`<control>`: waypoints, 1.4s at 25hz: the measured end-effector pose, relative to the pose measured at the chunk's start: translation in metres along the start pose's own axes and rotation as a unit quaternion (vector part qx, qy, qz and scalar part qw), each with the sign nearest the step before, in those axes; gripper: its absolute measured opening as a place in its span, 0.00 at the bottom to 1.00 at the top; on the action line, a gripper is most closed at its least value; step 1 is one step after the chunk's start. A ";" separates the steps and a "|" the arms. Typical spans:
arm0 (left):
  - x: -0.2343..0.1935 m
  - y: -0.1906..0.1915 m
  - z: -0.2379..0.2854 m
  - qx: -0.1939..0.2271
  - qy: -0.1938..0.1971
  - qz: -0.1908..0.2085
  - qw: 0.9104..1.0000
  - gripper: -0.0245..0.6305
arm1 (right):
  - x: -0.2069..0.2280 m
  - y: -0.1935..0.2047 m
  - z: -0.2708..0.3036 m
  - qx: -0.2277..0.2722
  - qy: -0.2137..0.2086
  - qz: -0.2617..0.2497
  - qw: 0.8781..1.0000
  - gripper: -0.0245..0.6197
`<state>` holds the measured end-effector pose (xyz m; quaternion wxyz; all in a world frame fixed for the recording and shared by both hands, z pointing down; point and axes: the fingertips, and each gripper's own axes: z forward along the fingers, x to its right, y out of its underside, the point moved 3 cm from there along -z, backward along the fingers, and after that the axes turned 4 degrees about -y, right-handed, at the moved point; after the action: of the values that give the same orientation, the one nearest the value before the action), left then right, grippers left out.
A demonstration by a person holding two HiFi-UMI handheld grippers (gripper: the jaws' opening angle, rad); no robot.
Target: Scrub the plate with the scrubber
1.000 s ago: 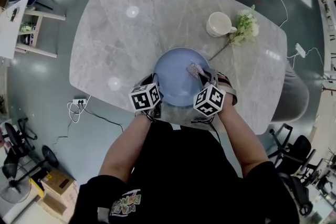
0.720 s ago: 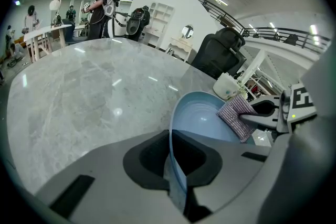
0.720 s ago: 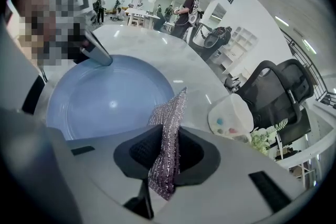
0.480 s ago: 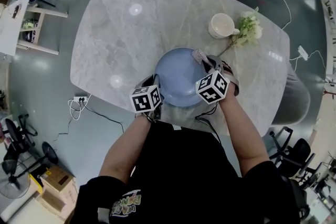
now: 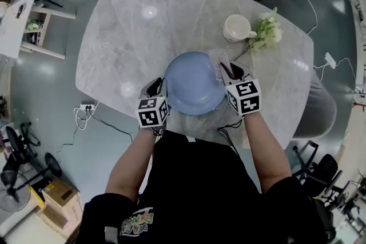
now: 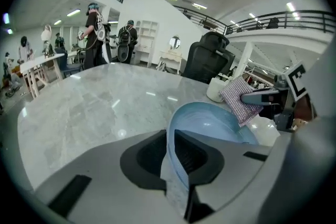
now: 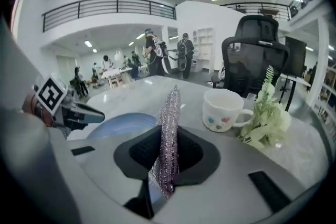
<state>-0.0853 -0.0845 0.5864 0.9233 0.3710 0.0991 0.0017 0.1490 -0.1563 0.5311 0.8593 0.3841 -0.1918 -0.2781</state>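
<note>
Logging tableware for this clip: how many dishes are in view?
2. A blue plate, its rim gripped in the left claw, at the near edge of the table; a white mug farther back on the right, beside a flower sprig. None seems hidden.

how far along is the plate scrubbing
Done: the left gripper grips the plate by its rim, and the right gripper grips the scrubber. In hand: the scrubber is at the plate's far right edge; contact is unclear. To do: scrubbing across the plate.
</note>
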 end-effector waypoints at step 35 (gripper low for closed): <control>0.027 -0.020 -0.193 0.154 0.166 0.043 0.973 0.07 | -0.171 0.002 -0.120 0.132 -0.046 0.079 0.987 0.15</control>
<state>-0.0955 0.0353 0.4312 0.8251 0.5067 0.2341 0.0875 0.0826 0.0178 0.4369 0.8105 0.4650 -0.2957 -0.1984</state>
